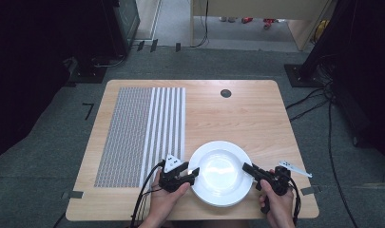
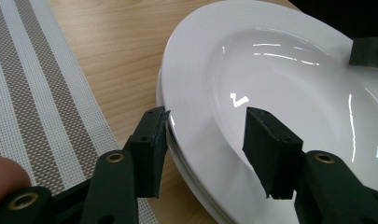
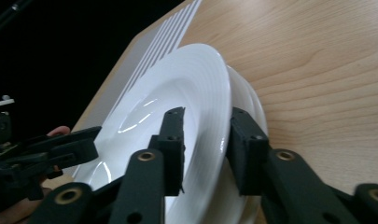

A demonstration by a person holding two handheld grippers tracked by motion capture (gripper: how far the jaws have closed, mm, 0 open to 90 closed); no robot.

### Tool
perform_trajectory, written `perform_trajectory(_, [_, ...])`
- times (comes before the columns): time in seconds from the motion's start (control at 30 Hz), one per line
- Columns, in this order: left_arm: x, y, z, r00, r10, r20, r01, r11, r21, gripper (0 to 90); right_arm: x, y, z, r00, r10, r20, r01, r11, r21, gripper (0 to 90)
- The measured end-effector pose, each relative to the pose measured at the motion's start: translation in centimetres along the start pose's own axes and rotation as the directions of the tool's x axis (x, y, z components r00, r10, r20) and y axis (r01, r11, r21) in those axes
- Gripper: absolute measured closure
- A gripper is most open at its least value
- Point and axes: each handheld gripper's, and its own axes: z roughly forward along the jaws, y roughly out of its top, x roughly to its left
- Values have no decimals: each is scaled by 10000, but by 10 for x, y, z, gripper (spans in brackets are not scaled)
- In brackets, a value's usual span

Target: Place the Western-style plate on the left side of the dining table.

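High view: a white plate (image 1: pixel 220 173) sits at the table's (image 1: pixel 237 114) near edge, right of a striped mat (image 1: pixel 142 135), between both hand-held grippers.

Left gripper view: the left hand-held gripper (image 2: pixel 207 149) straddles the rim, jaws apart, not pressing.

Right gripper view: the right hand-held gripper (image 3: pixel 206 149) clamps the opposite rim.

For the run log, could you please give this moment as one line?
left gripper: straddling top plate rim | right gripper: straddling opposite rim | stack on table
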Motion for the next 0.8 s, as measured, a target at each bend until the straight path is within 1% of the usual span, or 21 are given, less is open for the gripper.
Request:
perform_trajectory(0.03, [0, 0, 0, 10000, 0, 0, 0, 10000, 0, 513, 1, 0, 0, 9998, -97, 168, 97, 10000, 14, 746])
perform_trajectory(0.07, [1, 1, -1, 9999, -58, 98, 58, 10000, -67, 517, 1, 0, 0, 9995, -176, 258, 176, 9998, -7, 753])
perform_trajectory(0.17, [1, 2, -1, 9999, -86, 131, 88, 9999, -125, 520, 1, -1, 0, 9994, -223, 269, 225, 9997, -59, 755])
perform_trajectory(0.2, [1, 1, -1, 9999, -91, 111, 93, 9998, -147, 520, 1, -1, 0, 9992, -330, 210, 333, 9993, -139, 759])
perform_trajectory(0.27, [1, 2, -1, 9999, -68, 99, 70, 9998, -198, 521, 1, -1, -1, 9994, -338, -16, 338, 9990, -287, 770])
perform_trajectory(0.33, [1, 2, -2, 9999, -72, 107, 75, 9997, -250, 524, 3, 0, -2, 9982, -502, -331, 482, 9971, -583, 779])
perform_trajectory(0.37, [1, 2, -2, 9999, -72, 107, 75, 9997, -250, 525, 3, 0, -2, 9982, -502, -331, 482, 9971, -583, 779])
perform_trajectory(0.4, [1, 2, -3, 9999, -95, 111, 98, 9995, -294, 526, 6, 0, -3, 9957, -791, -479, 753, 9942, -768, 783])
perform_trajectory(0.47, [1, 2, -3, 9999, -134, 100, 137, 9994, -327, 527, 8, 1, -4, 9929, -1038, -581, 982, 9909, -918, 786])
perform_trajectory(0.57, [1, 2, -3, 9998, -179, 37, 180, 9991, -387, 538, 10, 1, -4, 9926, -1061, -596, 999, 9901, -984, 788])
perform_trajectory(0.67, [-1, 3, -5, 9999, -112, -71, 107, 9979, -635, 575, 9, 0, -4, 9942, -934, -541, 875, 9909, -1021, 789])
perform_trajectory(0.7, [-1, 3, -5, 9999, -112, -71, 107, 9979, -635, 587, 9, 0, -4, 9942, -934, -541, 875, 9909, -1021, 789])
perform_trajectory(0.73, [-1, 3, -8, 10000, -70, -70, 64, 9965, -828, 599, 8, 0, -4, 9943, -905, -563, 839, 9905, -1093, 792])
perform_trajectory(0.8, [-2, 3, -9, 10000, -30, -63, 24, 9959, -905, 612, 8, -1, -4, 9944, -861, -605, 786, 9899, -1181, 795])
